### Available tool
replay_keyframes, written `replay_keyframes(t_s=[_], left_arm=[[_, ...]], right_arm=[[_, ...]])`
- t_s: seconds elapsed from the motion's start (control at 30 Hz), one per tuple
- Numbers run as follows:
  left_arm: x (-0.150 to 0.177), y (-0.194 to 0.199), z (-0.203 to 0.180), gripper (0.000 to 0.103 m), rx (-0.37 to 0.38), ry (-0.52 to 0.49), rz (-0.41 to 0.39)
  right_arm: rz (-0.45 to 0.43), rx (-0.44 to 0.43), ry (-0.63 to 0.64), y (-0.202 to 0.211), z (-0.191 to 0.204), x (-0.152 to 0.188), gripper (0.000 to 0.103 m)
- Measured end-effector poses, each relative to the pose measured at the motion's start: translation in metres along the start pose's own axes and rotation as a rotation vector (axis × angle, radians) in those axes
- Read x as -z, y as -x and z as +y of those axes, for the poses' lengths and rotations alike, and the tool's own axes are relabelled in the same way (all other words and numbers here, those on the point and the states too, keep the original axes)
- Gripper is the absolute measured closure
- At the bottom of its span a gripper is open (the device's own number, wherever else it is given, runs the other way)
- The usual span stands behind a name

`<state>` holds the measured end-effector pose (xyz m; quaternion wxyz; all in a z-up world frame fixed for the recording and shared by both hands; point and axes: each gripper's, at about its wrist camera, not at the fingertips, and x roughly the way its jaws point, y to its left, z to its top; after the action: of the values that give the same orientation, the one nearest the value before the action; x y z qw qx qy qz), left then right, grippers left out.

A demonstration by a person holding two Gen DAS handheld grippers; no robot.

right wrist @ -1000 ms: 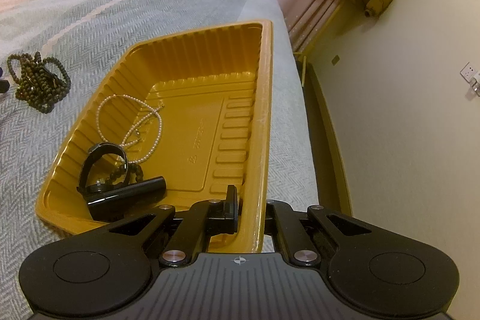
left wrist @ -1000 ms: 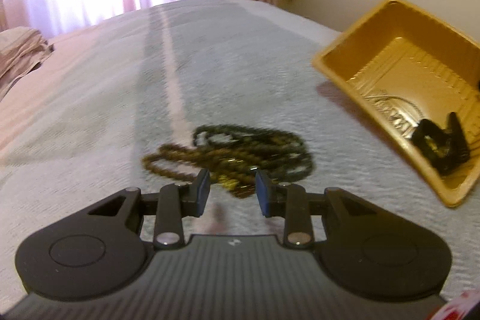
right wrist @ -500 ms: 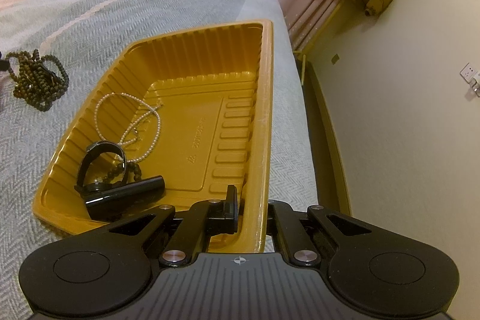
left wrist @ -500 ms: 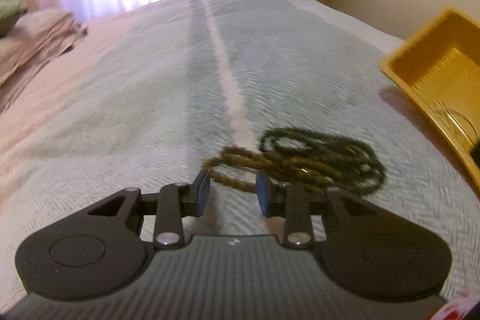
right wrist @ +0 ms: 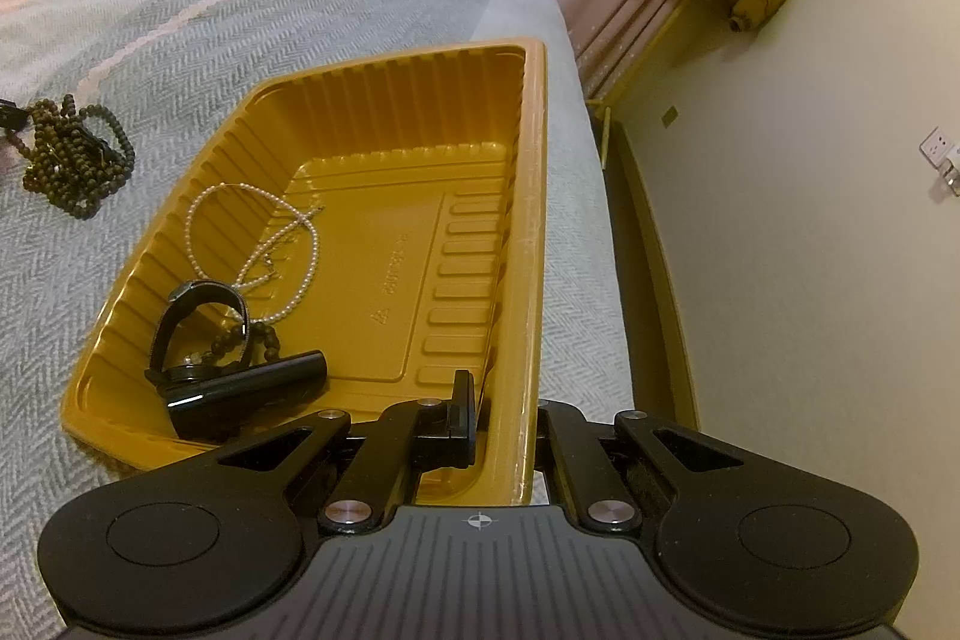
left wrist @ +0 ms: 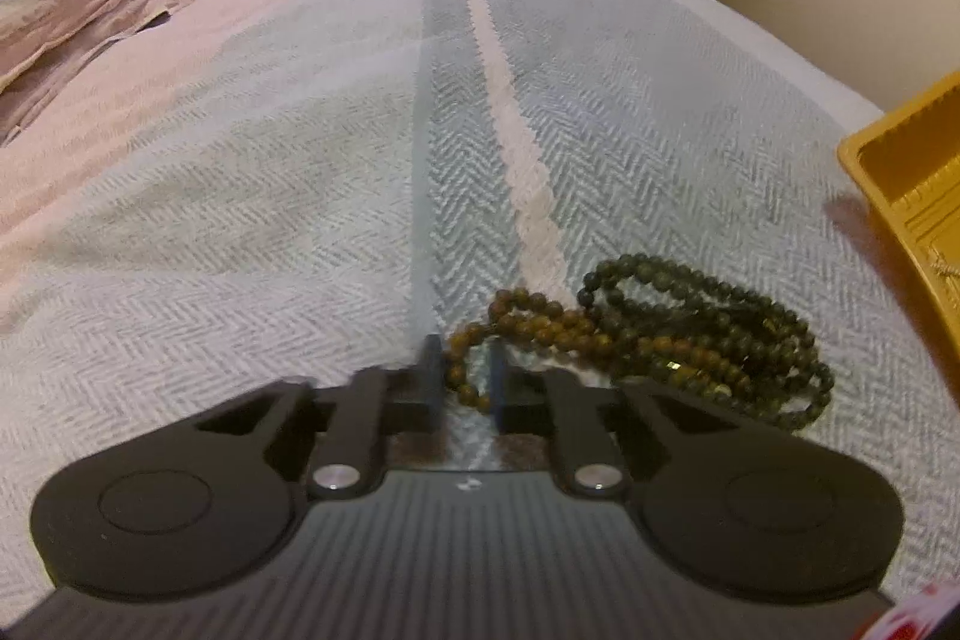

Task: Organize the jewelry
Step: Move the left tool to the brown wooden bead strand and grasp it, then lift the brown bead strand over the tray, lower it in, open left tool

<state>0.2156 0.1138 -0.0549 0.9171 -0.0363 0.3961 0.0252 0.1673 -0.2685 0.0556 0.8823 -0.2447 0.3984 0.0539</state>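
Window backlight glare, fisheye-bent edges

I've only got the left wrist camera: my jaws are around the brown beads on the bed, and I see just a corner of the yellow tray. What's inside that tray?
Observer: A white pearl necklace lies in the yellow tray, close to its left wall.
Operator: Anything else in there?
Observer: A black watch sits in the near left corner, nearer the camera than the pearls.
Operator: Is the tray being held for when the brown beads come over?
Observer: Yes. The right gripper is shut on the tray's near right wall, one finger inside and the other outside.
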Motion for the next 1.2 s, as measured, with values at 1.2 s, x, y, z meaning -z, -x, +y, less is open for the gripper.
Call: replay_keyframes(t_s=[1.2], left_arm=[[-0.124,0.195,-0.033,0.097,0.109,-0.31,-0.387]], right_arm=[[-0.021,-0.002,0.006,0.015,-0.001,-0.001,0.099]])
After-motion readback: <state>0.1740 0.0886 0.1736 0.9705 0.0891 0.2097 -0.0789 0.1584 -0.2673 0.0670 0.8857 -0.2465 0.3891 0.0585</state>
